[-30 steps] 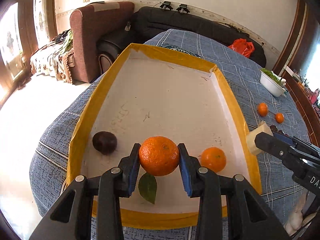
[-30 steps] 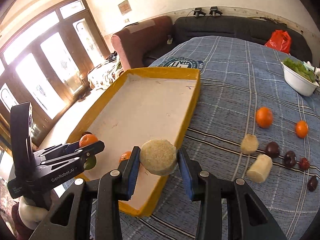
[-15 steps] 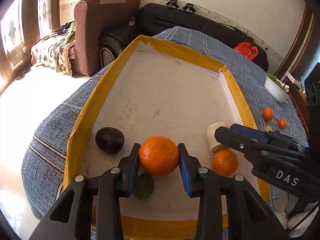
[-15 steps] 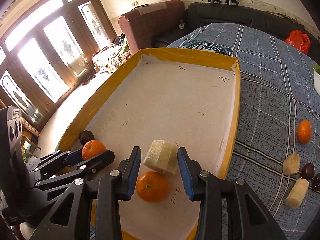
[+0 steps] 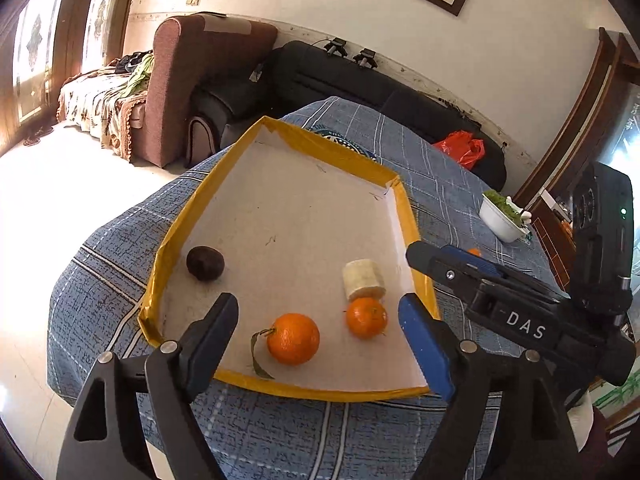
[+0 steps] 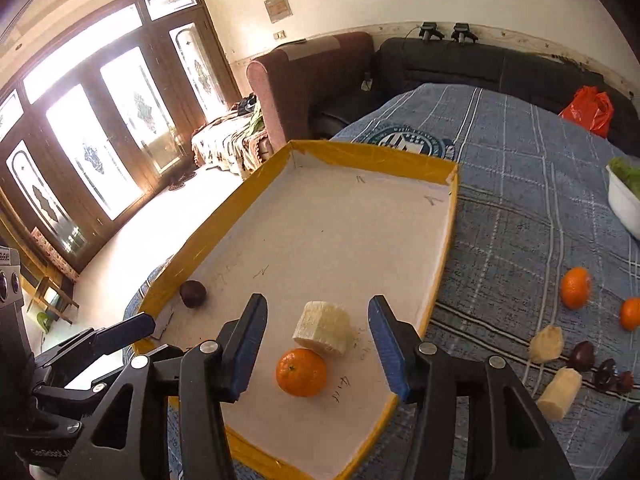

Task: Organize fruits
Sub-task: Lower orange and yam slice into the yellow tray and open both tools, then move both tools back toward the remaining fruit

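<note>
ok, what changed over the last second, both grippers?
Both let go. The left hand-held gripper, jaws opening, released the leafy orange onto the tray floor and backed off. The right hand-held gripper, also opening, carried the pale cut chunk over the rim and set it behind the smaller orange. The dark fruit and the fruit on the tablecloth stayed put.

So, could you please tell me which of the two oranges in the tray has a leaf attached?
The larger orange, lying nearer the dark fruit; a green leaf hangs from its stem. The smaller orange, beside the pale chunk, has none.
</note>
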Demonstrator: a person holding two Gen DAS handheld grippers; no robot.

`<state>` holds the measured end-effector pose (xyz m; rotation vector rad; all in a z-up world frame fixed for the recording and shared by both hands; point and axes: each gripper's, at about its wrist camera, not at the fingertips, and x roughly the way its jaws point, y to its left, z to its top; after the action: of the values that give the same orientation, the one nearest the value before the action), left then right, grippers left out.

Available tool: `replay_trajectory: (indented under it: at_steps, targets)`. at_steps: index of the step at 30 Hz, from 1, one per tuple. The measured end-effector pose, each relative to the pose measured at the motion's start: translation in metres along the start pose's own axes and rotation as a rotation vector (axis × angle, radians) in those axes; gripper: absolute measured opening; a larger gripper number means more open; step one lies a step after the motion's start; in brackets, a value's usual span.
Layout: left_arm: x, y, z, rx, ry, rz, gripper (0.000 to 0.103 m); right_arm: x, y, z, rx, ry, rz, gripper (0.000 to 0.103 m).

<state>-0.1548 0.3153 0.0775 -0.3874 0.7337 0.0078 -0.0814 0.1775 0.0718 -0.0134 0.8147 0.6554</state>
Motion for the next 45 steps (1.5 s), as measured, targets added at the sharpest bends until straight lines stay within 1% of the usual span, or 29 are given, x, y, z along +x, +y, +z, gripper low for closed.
replay_trajectory:
  at_steps: [1, 4, 6, 8, 9, 10, 12, 15, 17, 20, 22, 28, 33, 38, 41, 43, 45]
  targets:
    - [-0.004, -0.004, -0.001, 0.002, -0.01, -0.009, 0.082, -0.011, -0.001, -0.002, -0.01, -0.028, -0.02, 0.063]
    - [-0.016, -0.02, -0.006, 0.008, -0.045, -0.033, 0.082, -0.048, -0.007, -0.009, -0.056, -0.131, -0.124, 0.075]
    - [-0.021, -0.029, -0.01, 0.02, -0.049, -0.028, 0.082, -0.072, -0.013, -0.015, -0.086, -0.216, -0.209, 0.094]
    - [-0.023, -0.042, -0.015, 0.045, -0.051, -0.006, 0.082, -0.091, -0.027, -0.019, -0.08, -0.285, -0.248, 0.103]
    - [-0.024, -0.046, -0.017, 0.051, -0.049, -0.005, 0.082, -0.1, -0.037, -0.021, -0.059, -0.305, -0.263, 0.103]
    - [-0.025, -0.05, -0.019, 0.055, -0.045, -0.012, 0.082, -0.105, -0.045, -0.023, -0.039, -0.306, -0.269, 0.103]
    - [-0.025, -0.062, -0.024, 0.07, -0.033, -0.024, 0.082, -0.113, -0.069, -0.028, 0.021, -0.298, -0.281, 0.103]
    - [-0.027, -0.077, -0.029, 0.113, -0.038, -0.013, 0.082, -0.124, -0.099, -0.038, 0.089, -0.286, -0.316, 0.103]
    - [-0.029, -0.085, -0.03, 0.13, -0.044, -0.009, 0.082, -0.132, -0.115, -0.046, 0.112, -0.285, -0.344, 0.103]
    - [-0.028, -0.091, -0.031, 0.147, -0.044, -0.008, 0.082, -0.144, -0.132, -0.054, 0.115, -0.302, -0.404, 0.103]
    - [-0.026, -0.093, -0.032, 0.147, -0.04, -0.004, 0.082, -0.15, -0.14, -0.058, 0.121, -0.304, -0.421, 0.103]
    - [-0.015, -0.091, -0.031, 0.123, -0.025, 0.01, 0.082, -0.154, -0.163, -0.07, 0.156, -0.285, -0.43, 0.103]
    - [-0.004, -0.091, -0.034, 0.109, 0.001, 0.008, 0.082, -0.155, -0.178, -0.079, 0.183, -0.268, -0.438, 0.103]
    - [0.0, -0.093, -0.035, 0.109, 0.006, 0.005, 0.082, -0.154, -0.191, -0.083, 0.207, -0.256, -0.448, 0.103]
    - [0.005, -0.094, -0.035, 0.106, 0.011, 0.0, 0.082, -0.156, -0.196, -0.086, 0.225, -0.253, -0.445, 0.103]
    - [0.011, -0.097, -0.035, 0.11, 0.028, -0.006, 0.082, -0.16, -0.199, -0.086, 0.235, -0.247, -0.441, 0.103]
    - [0.016, -0.1, -0.036, 0.11, 0.041, -0.021, 0.082, -0.17, -0.203, -0.087, 0.25, -0.259, -0.427, 0.103]
